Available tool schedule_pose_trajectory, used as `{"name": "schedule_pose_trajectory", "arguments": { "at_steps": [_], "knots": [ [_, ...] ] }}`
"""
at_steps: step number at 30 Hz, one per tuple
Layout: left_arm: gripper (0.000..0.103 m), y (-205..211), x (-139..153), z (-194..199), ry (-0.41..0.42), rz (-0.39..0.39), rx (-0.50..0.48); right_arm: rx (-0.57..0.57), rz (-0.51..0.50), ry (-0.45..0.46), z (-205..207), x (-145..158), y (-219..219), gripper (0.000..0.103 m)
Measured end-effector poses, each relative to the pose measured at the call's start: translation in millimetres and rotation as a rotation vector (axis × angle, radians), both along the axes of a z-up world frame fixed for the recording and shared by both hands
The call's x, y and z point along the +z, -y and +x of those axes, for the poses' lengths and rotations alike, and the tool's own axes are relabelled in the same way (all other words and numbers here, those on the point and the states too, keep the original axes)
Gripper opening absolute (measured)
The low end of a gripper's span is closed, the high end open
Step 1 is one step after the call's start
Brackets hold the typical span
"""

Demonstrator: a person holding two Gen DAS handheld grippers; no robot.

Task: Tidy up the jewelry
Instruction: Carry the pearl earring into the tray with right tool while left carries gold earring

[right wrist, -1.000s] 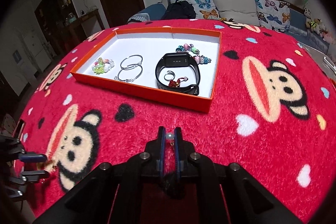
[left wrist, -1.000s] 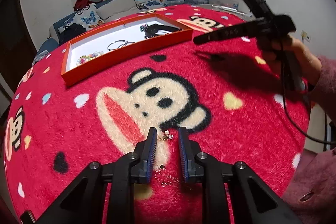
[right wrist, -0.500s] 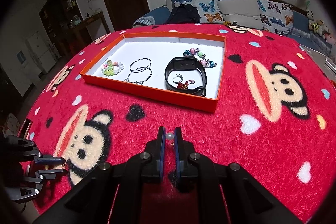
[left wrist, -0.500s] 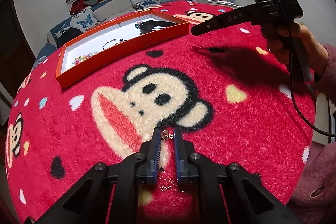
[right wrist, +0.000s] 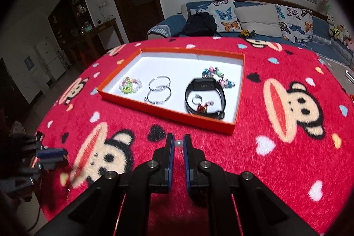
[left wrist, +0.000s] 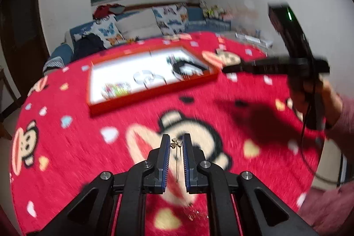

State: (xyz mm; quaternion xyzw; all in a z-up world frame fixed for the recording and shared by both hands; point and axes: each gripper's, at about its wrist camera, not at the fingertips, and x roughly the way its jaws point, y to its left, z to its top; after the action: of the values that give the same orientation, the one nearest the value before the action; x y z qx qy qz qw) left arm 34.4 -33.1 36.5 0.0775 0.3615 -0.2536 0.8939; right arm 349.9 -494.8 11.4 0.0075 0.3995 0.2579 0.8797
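My left gripper [left wrist: 176, 143] is shut on a gold necklace with a clover pendant [left wrist: 176, 144]; its chain hangs down between the fingers above the red blanket. My right gripper [right wrist: 178, 144] is shut on a pearl earring [right wrist: 178, 143], just in front of the orange tray [right wrist: 168, 113]. The tray holds a beaded bracelet [right wrist: 130, 85], two silver bangles [right wrist: 158, 90], a black watch [right wrist: 204, 94], a ring and a colourful bead string [right wrist: 218, 75]. The tray also shows in the left wrist view [left wrist: 152, 93], far ahead, with the right gripper [left wrist: 274, 65] at its right end.
A red monkey-print blanket [right wrist: 287, 147] covers the round table. A sofa with butterfly cushions [right wrist: 254, 17] stands behind the table. The person's right hand and pink sleeve [left wrist: 331, 107] are at the right edge of the left wrist view.
My left gripper has shut on the necklace pendant and lifted it off the blanket, the chain now dangling. My right gripper with the pearl earring has moved closer to the tray.
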Motion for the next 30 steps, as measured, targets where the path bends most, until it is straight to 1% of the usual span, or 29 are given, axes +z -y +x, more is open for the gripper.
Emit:
{"name": "schedule_pose_trajectory", "arguments": {
  "at_steps": [3,8,14,20,22,25,28,30],
  "knots": [
    [0.011,-8.3,22.6,14.0,0.028,-0.038,0.02,0.008,0.016,0.013,5.1,9.0,-1.4,0.01],
    [0.011,-15.3,64.0,45.6,0.094,-0.065,0.034,0.016,0.03,0.042,16.9,21.9,-5.9,0.01],
    [0.011,-11.1,110.5,90.3,0.169,-0.071,0.026,0.026,0.032,0.067,34.2,30.4,-14.6,0.01],
    [0.011,-4.0,147.6,145.3,0.221,-0.052,0.032,0.044,0.031,0.066,49.6,29.5,-24.7,0.01],
    [0.011,-2.1,156.6,164.2,0.238,-0.04,0.039,0.048,0.03,0.064,52.7,29.0,-27.1,0.01],
    [0.011,1.5,160.2,195.2,0.251,-0.01,0.056,0.053,0.029,0.058,58.3,25.9,-30.9,0.01],
    [0.011,1.0,156.2,223.6,0.241,0.005,0.074,0.057,0.021,0.041,63.6,18.7,-35.8,0.01],
    [0.011,0.8,149.1,242.5,0.218,0.004,0.084,0.063,0.008,0.027,66.1,11.2,-40.0,0.01]
  ]
}}
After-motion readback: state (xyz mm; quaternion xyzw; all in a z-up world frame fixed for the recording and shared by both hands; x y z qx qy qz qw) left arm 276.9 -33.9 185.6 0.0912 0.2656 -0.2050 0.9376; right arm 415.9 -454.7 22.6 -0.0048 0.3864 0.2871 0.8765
